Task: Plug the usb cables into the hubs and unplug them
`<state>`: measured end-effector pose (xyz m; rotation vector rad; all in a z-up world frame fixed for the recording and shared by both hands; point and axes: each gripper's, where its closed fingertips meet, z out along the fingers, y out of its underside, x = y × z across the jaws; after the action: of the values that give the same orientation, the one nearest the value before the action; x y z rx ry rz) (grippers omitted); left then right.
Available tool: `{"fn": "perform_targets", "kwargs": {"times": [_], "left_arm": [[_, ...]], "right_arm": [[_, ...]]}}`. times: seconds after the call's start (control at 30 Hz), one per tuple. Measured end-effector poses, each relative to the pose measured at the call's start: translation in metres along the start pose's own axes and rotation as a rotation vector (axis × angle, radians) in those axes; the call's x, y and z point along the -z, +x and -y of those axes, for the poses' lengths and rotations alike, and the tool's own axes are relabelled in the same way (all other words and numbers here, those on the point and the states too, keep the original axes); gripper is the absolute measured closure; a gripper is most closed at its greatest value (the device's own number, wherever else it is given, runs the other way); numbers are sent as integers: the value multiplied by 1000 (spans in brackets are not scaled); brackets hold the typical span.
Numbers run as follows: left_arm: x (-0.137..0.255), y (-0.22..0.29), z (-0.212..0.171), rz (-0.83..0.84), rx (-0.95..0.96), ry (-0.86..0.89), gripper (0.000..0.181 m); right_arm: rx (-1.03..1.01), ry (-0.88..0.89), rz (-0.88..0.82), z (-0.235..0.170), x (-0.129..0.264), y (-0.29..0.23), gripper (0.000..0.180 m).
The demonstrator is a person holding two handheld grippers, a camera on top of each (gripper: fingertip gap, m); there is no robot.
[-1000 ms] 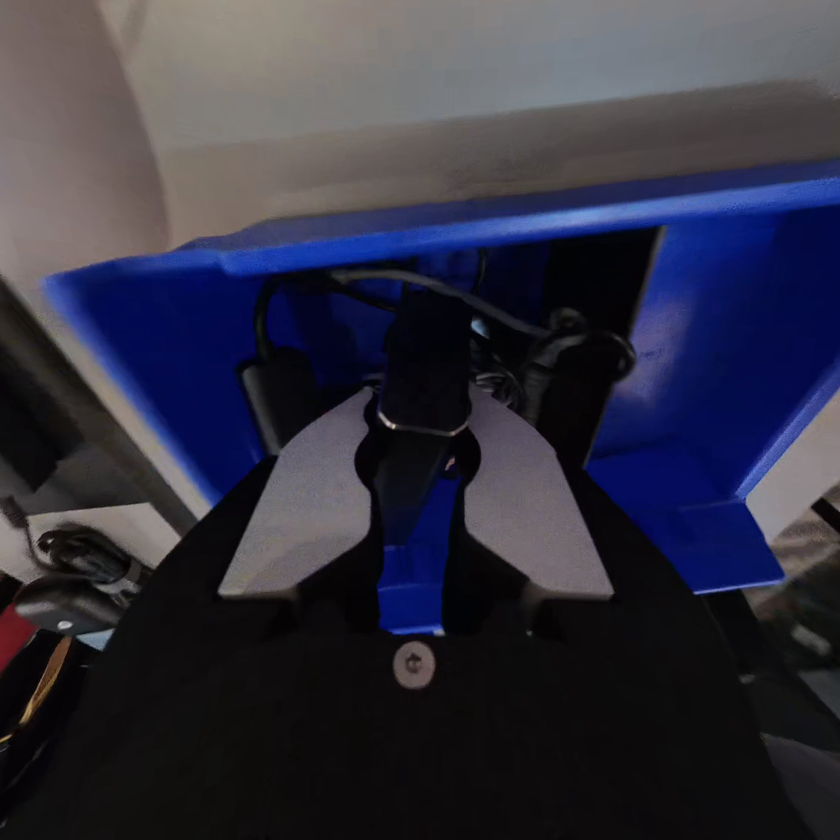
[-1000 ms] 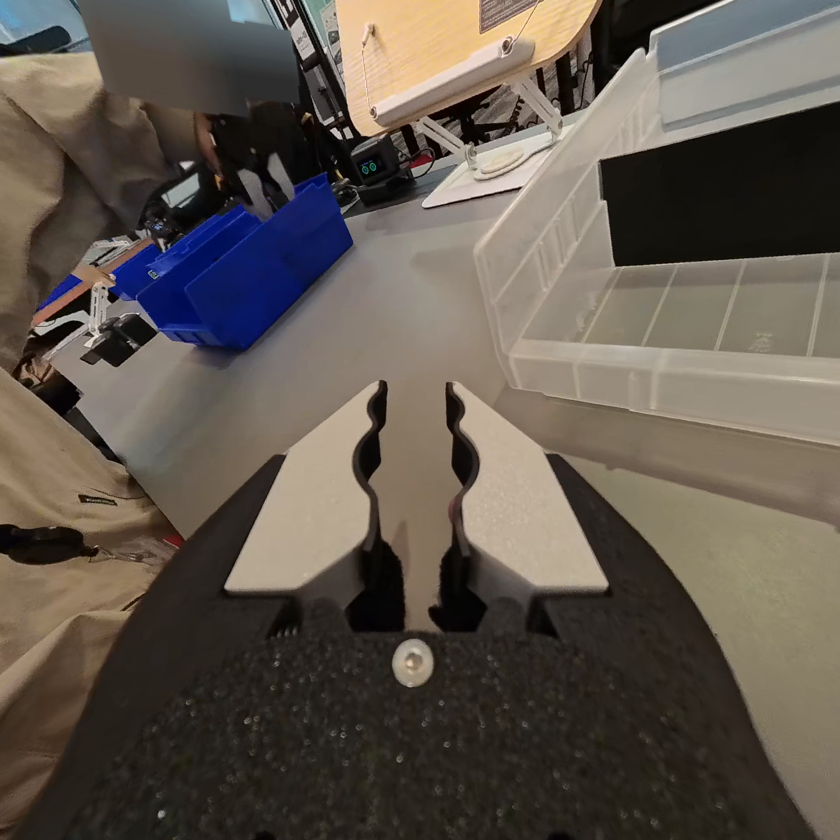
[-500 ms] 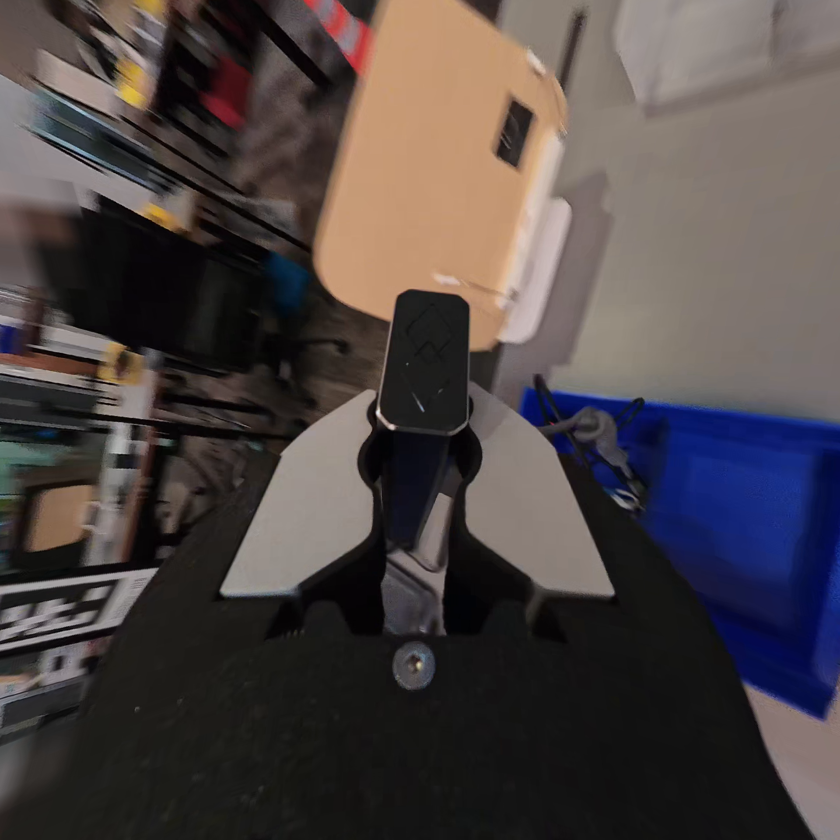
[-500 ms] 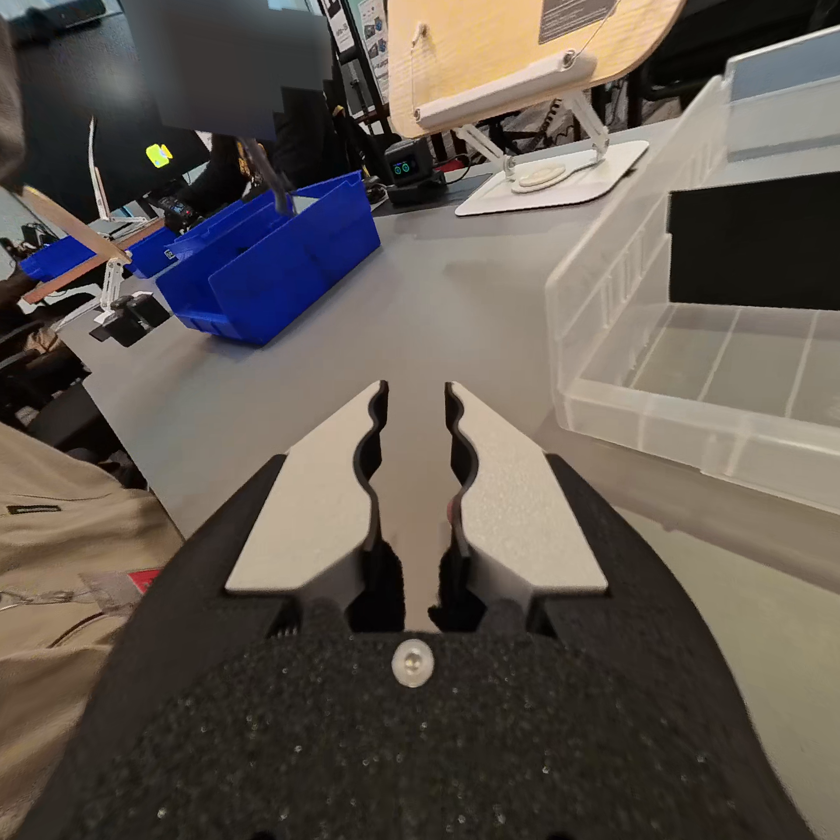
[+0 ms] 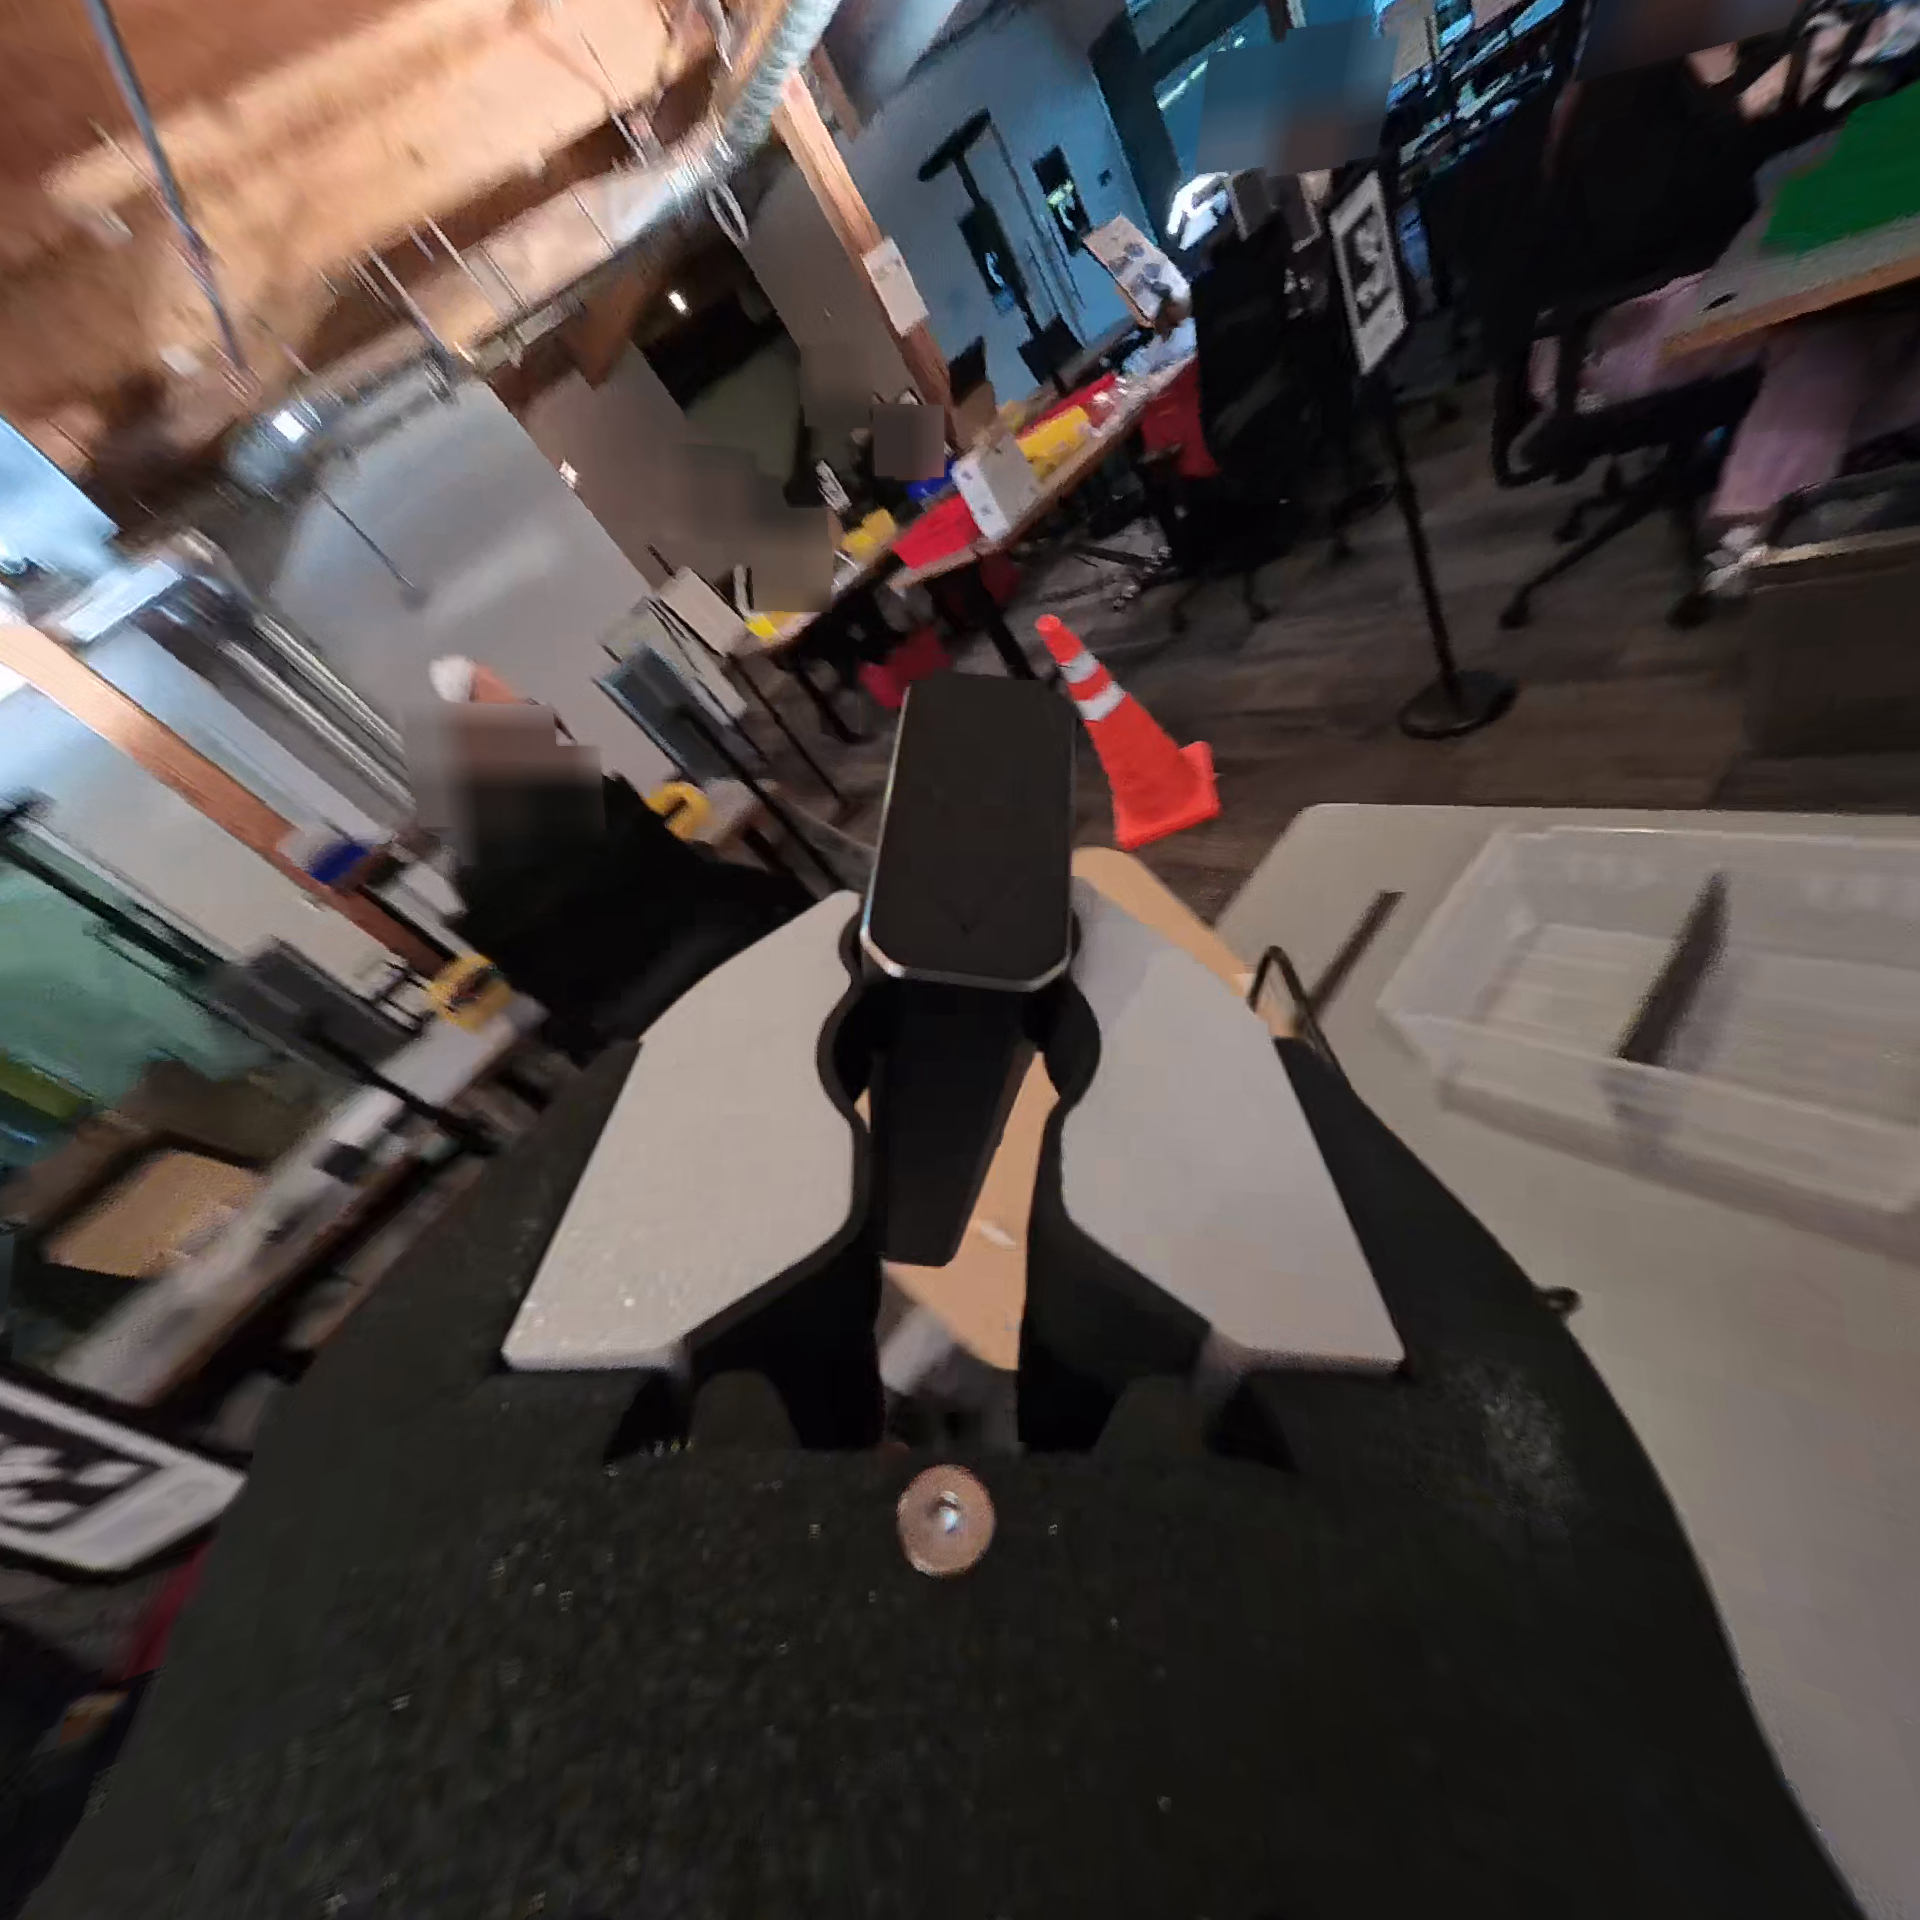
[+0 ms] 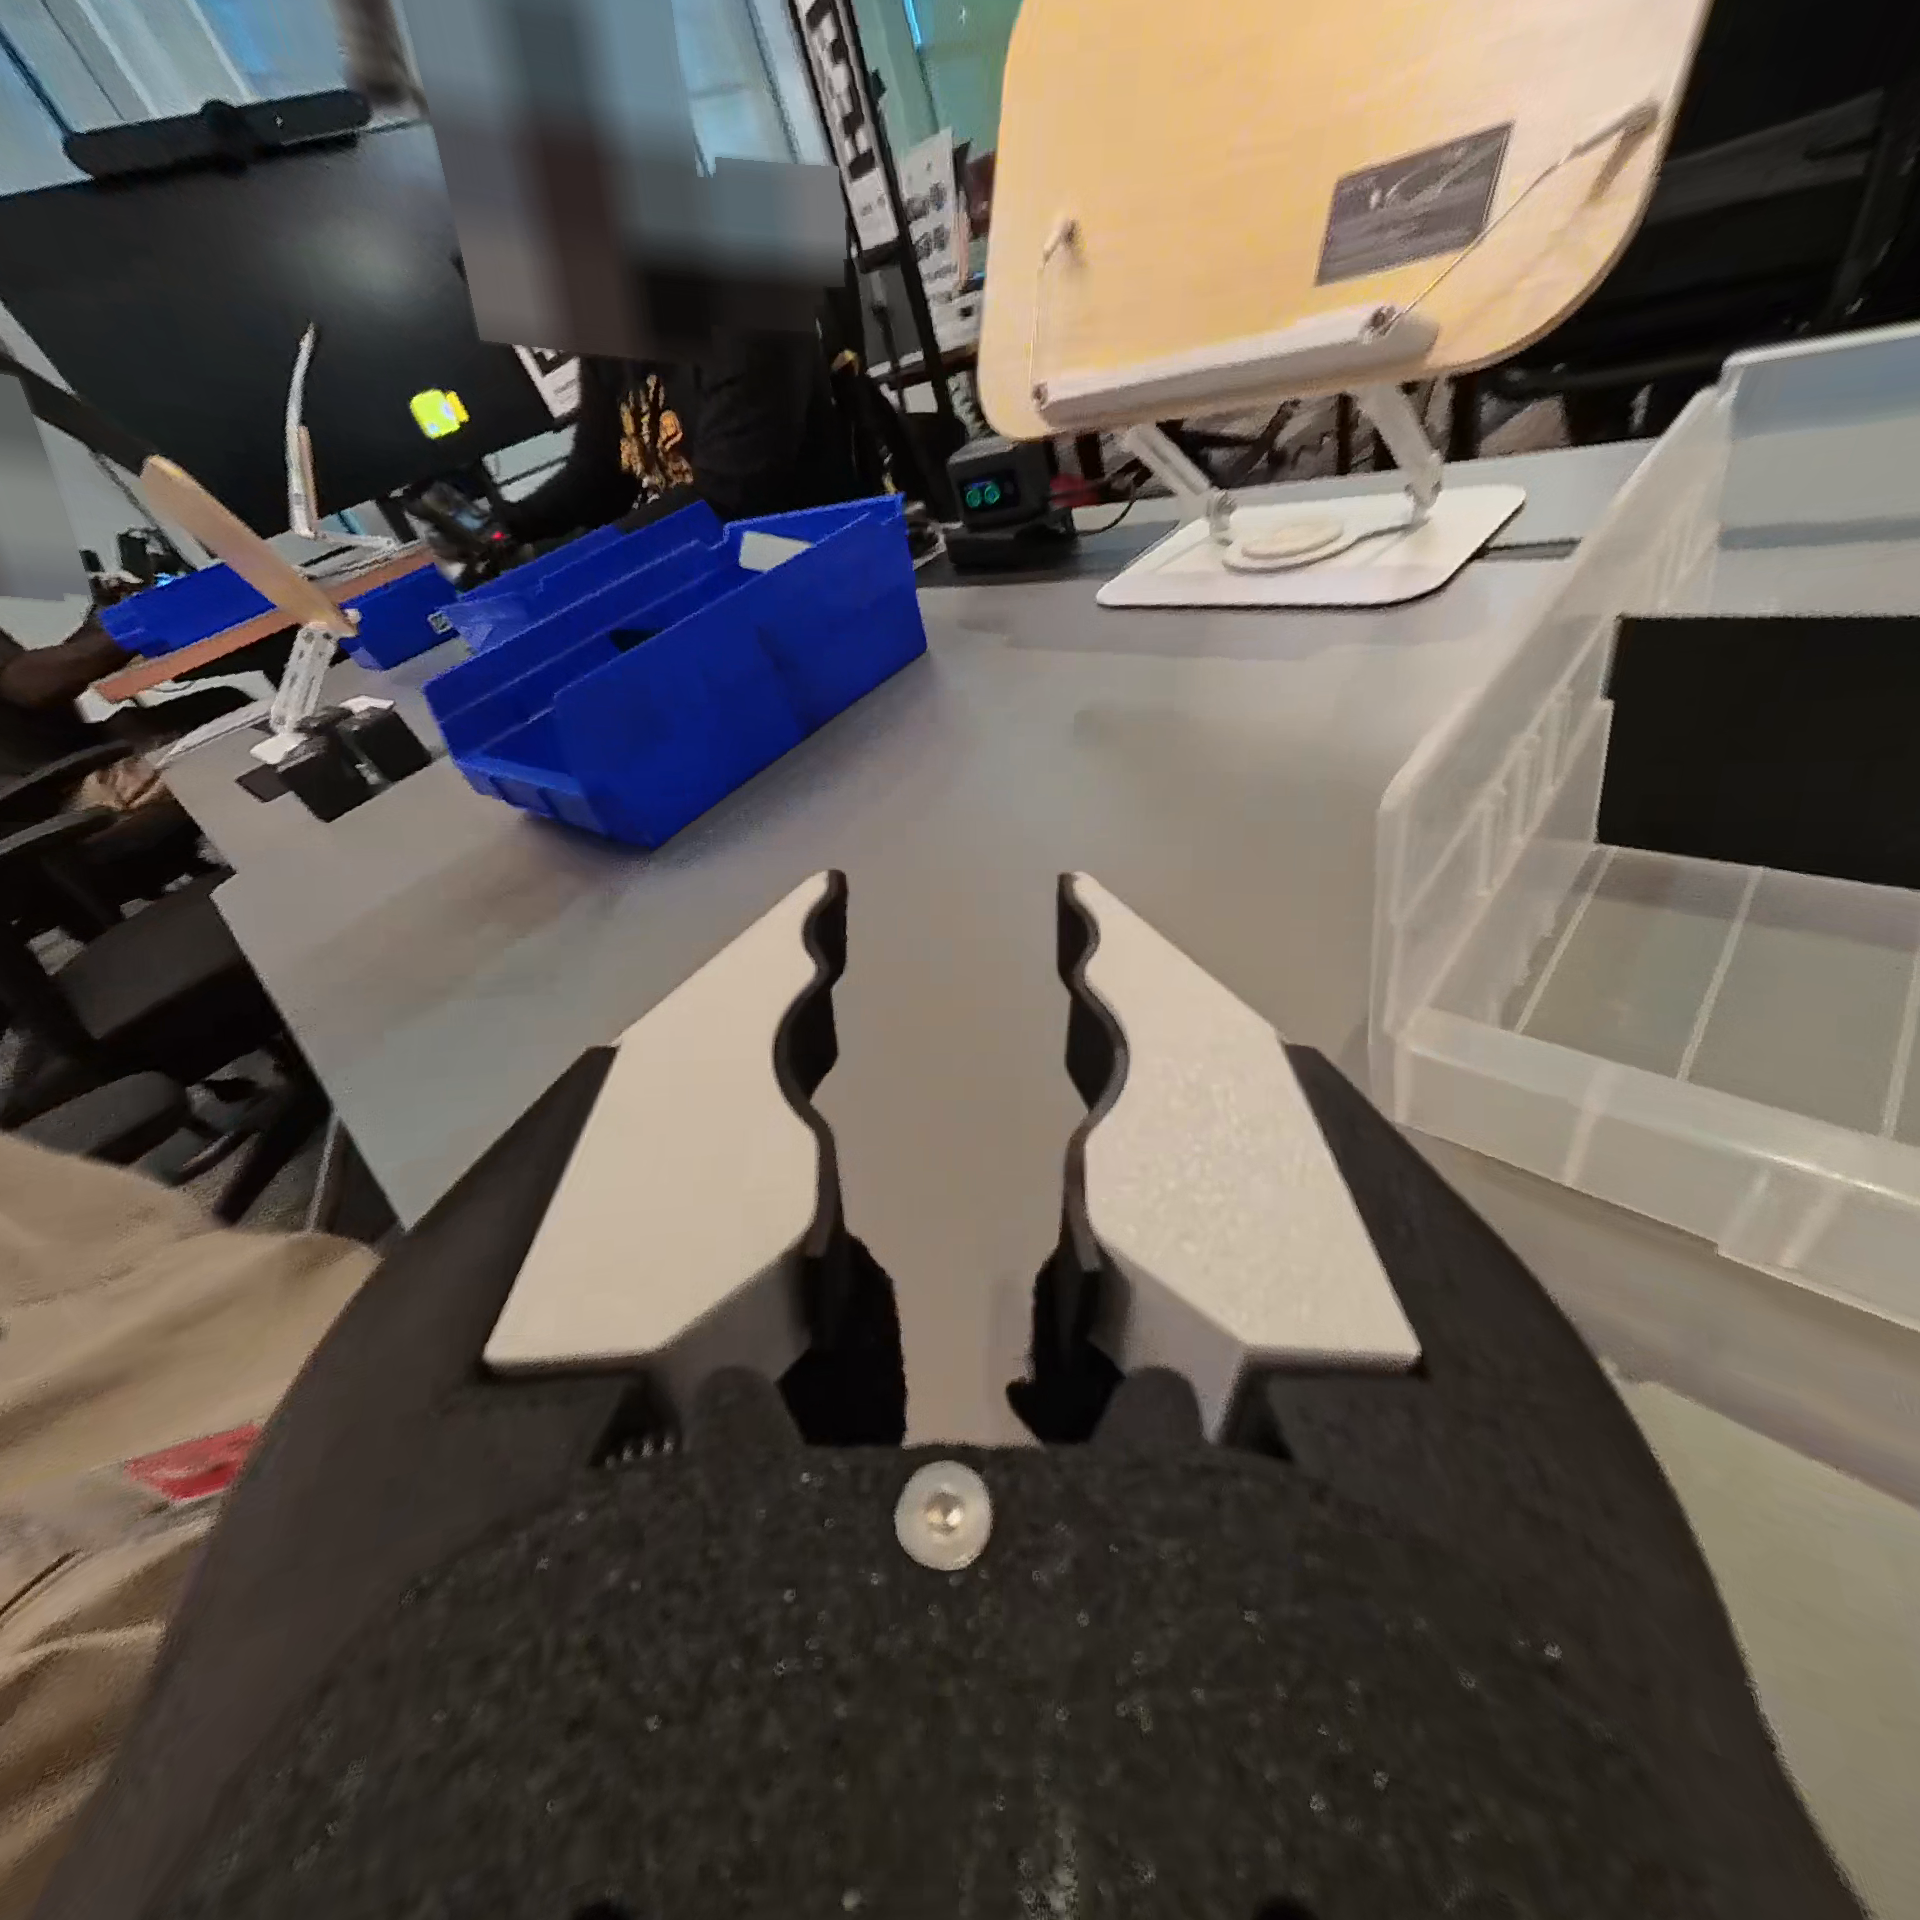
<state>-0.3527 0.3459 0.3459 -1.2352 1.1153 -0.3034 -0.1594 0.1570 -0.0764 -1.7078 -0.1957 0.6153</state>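
Note:
My left gripper is shut on a black USB hub with a silver rim. It holds the hub upright in the air, off the table, facing the room. No cable shows on the hub. My right gripper is open and empty, low over the grey table. The blue bin stands on the table ahead and left of it. What lies inside the blue bin is hidden from this angle.
A clear plastic bin with a black divider stands at the right; it also shows in the left wrist view. A wooden board on a white stand is at the table's far side. An orange cone stands on the floor. The gap from one gripper's tips to the other's is roughly 50 cm.
My left gripper has lifted the hub out of the blue bin and swung up and away toward the room. My right gripper's jaws have opened wider.

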Motion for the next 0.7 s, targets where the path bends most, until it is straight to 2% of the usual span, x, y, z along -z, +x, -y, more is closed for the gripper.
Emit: {"fn": "perform_targets", "kwargs": {"times": [0.1,0.2,0.27,0.33,0.4,0.53,0.7], "left_arm": [[-32,81,-70,-112,139,-79,151],[-58,163,-152,-241,397,-152,152],[-70,203,-198,-274,547,-174,152],[-77,230,-232,-269,619,-196,151],[-78,246,-249,-272,702,-195,152],[-78,262,-258,-277,797,-185,151],[-76,275,-265,-279,811,-217,151]], "right_arm": [[58,-2,-103,1,4,10,140],[97,-9,-111,0,7,8,140],[120,1,-106,0,7,4,142],[126,-3,-106,-1,4,0,145],[142,-8,-80,2,-5,-12,150],[316,-82,-62,20,-44,-37,155],[342,-126,-57,55,-111,-43,144]]}}
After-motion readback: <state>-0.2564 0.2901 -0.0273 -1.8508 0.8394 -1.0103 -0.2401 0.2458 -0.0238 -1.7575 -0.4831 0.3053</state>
